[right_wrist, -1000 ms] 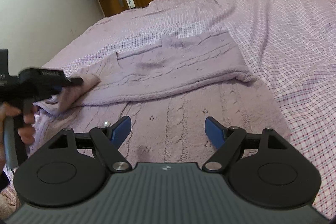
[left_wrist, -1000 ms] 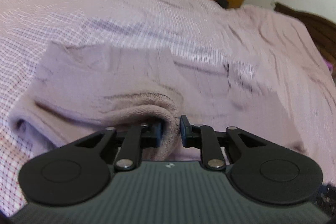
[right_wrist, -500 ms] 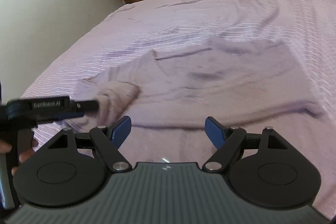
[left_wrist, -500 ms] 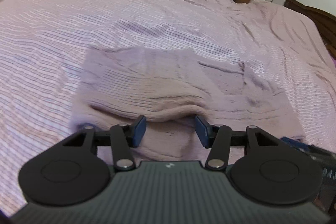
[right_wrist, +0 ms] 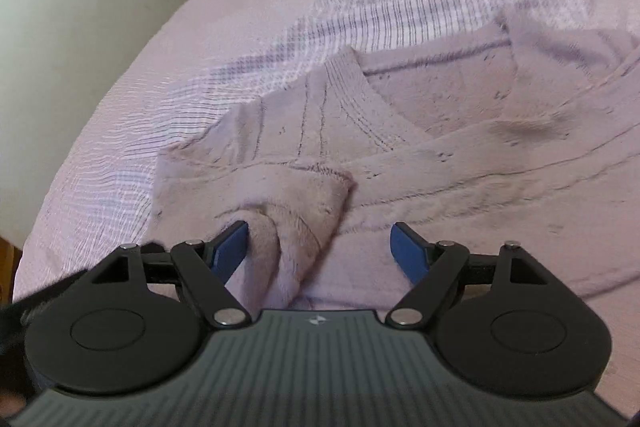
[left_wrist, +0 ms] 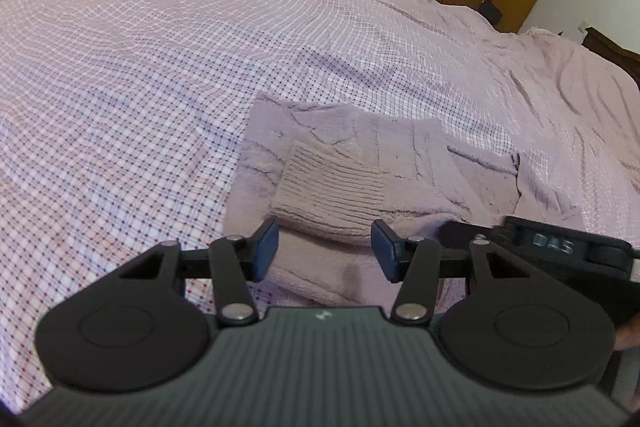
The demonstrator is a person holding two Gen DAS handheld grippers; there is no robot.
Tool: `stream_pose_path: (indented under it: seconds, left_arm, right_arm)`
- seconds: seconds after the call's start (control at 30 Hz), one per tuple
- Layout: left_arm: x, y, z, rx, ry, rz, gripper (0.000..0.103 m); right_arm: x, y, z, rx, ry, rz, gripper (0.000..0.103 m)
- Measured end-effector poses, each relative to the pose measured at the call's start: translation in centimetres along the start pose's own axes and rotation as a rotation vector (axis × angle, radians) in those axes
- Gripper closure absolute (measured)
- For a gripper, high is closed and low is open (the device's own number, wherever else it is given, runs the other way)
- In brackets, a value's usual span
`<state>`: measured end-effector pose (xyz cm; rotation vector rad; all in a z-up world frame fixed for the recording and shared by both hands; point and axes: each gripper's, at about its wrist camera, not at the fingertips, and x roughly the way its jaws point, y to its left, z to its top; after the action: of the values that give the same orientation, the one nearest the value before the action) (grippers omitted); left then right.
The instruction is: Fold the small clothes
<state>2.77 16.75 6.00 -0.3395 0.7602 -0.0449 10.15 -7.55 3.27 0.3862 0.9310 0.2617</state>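
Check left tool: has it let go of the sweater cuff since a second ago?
Yes. The left tool now stands open and pulled back; the ribbed cuff lies folded on the sweater, farther ahead than before.

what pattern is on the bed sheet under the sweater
The bed sheet has a fine pink-and-white check of thin dark lines, clearest in the left wrist view.

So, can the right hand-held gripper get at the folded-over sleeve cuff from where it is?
Probably yes. The right hand-held gripper is open, and the sleeve cuff lies on top of the sweater directly ahead, partly between its fingers, with nothing covering it. The left hand-held gripper sits off to the side.
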Motion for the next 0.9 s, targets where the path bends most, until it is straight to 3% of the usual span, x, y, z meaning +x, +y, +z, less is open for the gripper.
stream_pose_path:
  seconds: [0.1,0.13,0.17,0.2,0.27,0.37,0.5,0.6,0.73,0.9]
  left_arm:
    - [0.1,-0.3,-0.1,0.012,-0.009,0.003,0.050]
    - [0.1,-0.5,-0.1,0.015,-0.012,0.004,0.050]
    - [0.1,-0.6,-0.1,0.018,-0.016,0.007,0.050]
    - [0.0,-0.7,-0.1,0.021,-0.022,0.007,0.050]
    - [-0.3,-0.8,-0.1,0.019,-0.041,0.002,0.050]
    - [-0.9,-0.7,0.0,0.008,-0.076,0.009,0.050]
    - [-1.3,-0.7,0.1,-0.004,-0.099,-0.027,0.050]
    - [-1.4,-0.7,0.1,-0.019,-0.102,-0.059,0.050]
    - [-0.6,-0.9,-0.4,-0.013,-0.069,-0.044,0.050]
    - [1.3,-2.1,-1.3,0.025,-0.007,-0.040,0.050]
  right_arm:
    - [0.9,0.8,0.5,-0.052,0.005,0.007,0.031]
    - [1.1,1.1,0.6,-0.071,0.012,0.011,0.044]
    - [1.2,1.2,0.6,-0.082,0.018,0.014,0.067]
    - [1.2,1.5,0.7,-0.092,0.025,0.018,0.076]
    - [0.6,1.9,0.9,-0.124,0.007,0.013,0.083]
    - [-1.6,2.9,1.5,-0.213,-0.090,0.019,0.085]
    - [-5.6,3.9,2.6,-0.330,-0.258,-0.054,0.085]
    - [-8.3,3.3,3.2,-0.377,-0.335,-0.087,0.085]
    - [-9.8,1.1,2.7,-0.387,-0.364,-0.145,0.085]
    - [-7.7,-2.9,1.2,-0.330,-0.259,-0.195,0.084]
